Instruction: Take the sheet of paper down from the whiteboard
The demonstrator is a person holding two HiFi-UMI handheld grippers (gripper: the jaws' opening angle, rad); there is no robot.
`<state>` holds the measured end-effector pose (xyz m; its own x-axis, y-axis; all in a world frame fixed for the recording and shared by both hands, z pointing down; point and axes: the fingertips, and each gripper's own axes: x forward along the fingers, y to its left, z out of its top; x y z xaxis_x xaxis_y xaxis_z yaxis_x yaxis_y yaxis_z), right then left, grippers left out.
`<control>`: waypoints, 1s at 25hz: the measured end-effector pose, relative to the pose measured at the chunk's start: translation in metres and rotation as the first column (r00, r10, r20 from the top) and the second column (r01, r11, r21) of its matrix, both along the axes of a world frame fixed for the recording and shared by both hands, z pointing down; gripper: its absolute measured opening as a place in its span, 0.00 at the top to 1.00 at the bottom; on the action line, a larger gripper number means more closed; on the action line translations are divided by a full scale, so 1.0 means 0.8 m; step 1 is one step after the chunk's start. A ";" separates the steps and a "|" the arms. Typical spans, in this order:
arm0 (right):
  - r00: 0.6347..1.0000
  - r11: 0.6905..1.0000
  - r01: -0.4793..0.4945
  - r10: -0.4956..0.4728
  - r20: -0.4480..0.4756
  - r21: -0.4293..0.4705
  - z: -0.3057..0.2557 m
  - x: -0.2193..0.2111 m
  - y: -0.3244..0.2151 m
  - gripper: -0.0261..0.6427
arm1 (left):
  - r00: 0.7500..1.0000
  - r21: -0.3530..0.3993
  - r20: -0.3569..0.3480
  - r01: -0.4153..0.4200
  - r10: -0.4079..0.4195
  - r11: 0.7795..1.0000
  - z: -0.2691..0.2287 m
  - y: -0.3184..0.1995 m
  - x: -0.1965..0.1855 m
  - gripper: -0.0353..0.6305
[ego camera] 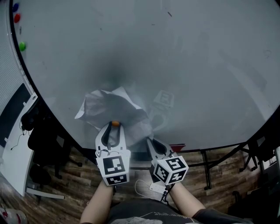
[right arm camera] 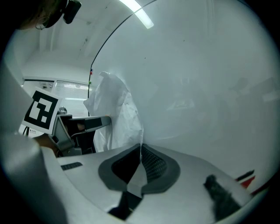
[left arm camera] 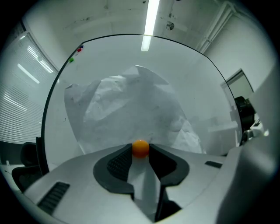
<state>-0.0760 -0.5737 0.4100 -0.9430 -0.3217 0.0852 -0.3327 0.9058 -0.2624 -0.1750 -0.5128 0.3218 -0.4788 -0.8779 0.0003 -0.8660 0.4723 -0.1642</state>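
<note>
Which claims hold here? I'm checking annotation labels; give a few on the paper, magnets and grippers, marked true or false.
The left gripper is shut on an orange magnet. True.
The right gripper is open and empty. False: it is shut on the edge of the sheet of paper.
The sheet of paper lies smooth. False: it is crumpled.
A blue magnet, red magnet and green magnet sit near the left edge of the whiteboard, off the paper. True.
</note>
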 end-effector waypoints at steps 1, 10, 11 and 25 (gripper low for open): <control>1.000 1.000 0.008 -0.008 0.001 -0.001 0.000 0.000 0.001 0.92 | 1.000 0.000 -0.005 -0.009 0.009 1.000 0.000 0.000 0.000 0.76; 0.989 0.989 0.145 -0.145 -0.013 -0.006 0.007 -0.018 0.032 0.92 | 0.993 -0.056 -0.122 -0.005 -0.002 0.998 0.044 0.045 -0.005 0.76; 0.987 0.987 0.162 -0.162 -0.020 -0.010 0.011 -0.021 0.039 0.92 | 0.990 -0.066 -0.138 -0.002 -0.007 0.998 0.052 0.055 -0.002 0.76; 0.967 0.981 0.186 -0.194 -0.166 -0.061 0.073 -0.065 0.123 0.92 | 0.974 -0.090 -0.214 -0.093 0.072 0.992 0.096 0.138 0.002 0.76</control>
